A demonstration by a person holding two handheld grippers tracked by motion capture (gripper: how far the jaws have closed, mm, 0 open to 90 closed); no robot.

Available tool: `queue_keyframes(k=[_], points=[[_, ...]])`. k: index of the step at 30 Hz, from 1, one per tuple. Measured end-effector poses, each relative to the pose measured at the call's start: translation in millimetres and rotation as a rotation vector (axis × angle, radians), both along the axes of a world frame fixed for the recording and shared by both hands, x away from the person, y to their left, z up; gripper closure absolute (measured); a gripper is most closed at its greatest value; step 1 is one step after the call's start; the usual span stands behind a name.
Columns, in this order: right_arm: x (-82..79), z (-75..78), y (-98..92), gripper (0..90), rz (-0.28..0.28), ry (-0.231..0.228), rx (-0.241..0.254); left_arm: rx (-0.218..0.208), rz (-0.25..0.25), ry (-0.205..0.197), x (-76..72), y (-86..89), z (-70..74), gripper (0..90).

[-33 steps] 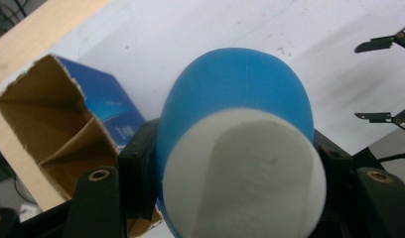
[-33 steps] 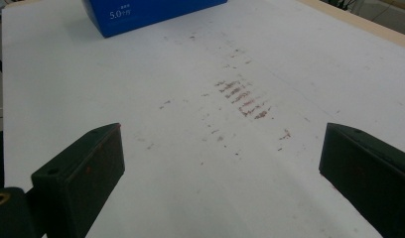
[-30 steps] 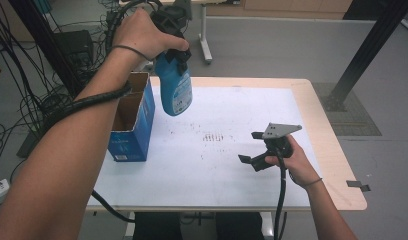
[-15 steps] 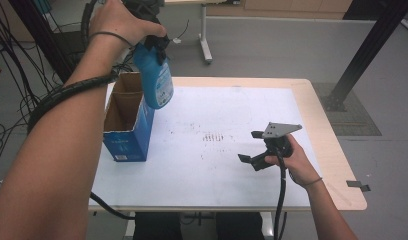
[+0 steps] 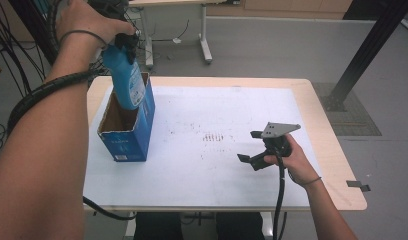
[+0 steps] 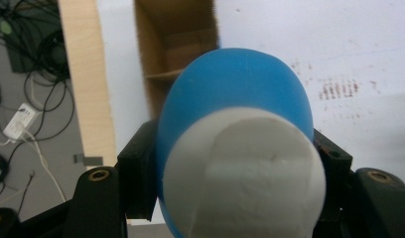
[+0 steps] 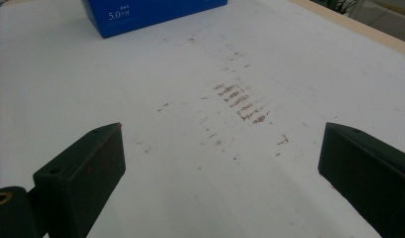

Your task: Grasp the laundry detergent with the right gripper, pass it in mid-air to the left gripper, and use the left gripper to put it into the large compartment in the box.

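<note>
A blue bottle point(image 5: 126, 82) with a white cap point(image 6: 245, 173) hangs upright over the open top of a blue cardboard box point(image 5: 123, 145). My left gripper point(image 5: 125, 43) is shut on the bottle's upper part, the bottle's lower end just above the opening. In the left gripper view the bottle point(image 6: 235, 94) sits between both jaws, and the brown inside of the box point(image 6: 180, 34) lies below it. My right gripper point(image 5: 251, 146) rests low on the table at the right, open with nothing between its jaws. In the right gripper view its jaws point(image 7: 223, 168) stand wide apart.
A white mat point(image 5: 217, 165) covers the wooden table point(image 5: 337, 165) and bears reddish-brown scuff marks point(image 7: 240, 104) near the middle. The box point(image 7: 151, 12) stands at the table's left side. Cables and desk legs lie on the floor beyond.
My left hand has carried the bottle leftward and farther away, from over the mat beside the box to above the box's opening. The right gripper has stayed put.
</note>
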State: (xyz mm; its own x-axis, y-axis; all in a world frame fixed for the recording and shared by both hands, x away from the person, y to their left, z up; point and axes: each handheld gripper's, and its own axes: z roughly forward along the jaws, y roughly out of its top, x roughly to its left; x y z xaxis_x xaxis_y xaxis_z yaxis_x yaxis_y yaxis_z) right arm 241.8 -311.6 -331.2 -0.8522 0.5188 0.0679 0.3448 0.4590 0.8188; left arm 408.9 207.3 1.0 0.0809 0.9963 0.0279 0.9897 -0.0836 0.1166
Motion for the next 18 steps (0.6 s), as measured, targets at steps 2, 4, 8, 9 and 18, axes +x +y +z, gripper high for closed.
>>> queue_keyframes(k=[2,4,8,9,18], points=[[0.3,-0.3,-0.4,4.4,-0.001,0.0,0.003,0.014,0.025,-0.009,-1.8,3.3,0.7,37.2],[0.4,-0.3,-0.1,4.4,-0.001,0.0,0.0,0.007,0.054,-0.014,-3.0,9.1,1.3,37.2],[0.5,-0.3,0.9,4.4,0.002,0.0,-0.002,0.006,0.099,-0.017,-4.1,14.8,2.4,37.2],[0.6,-0.3,0.9,4.4,0.002,0.001,0.0,0.012,0.105,-0.023,-4.7,13.8,2.0,37.2],[-0.1,-0.1,0.9,4.4,-0.004,-0.001,0.006,0.04,0.135,-0.022,-4.1,15.6,-4.6,37.2]])
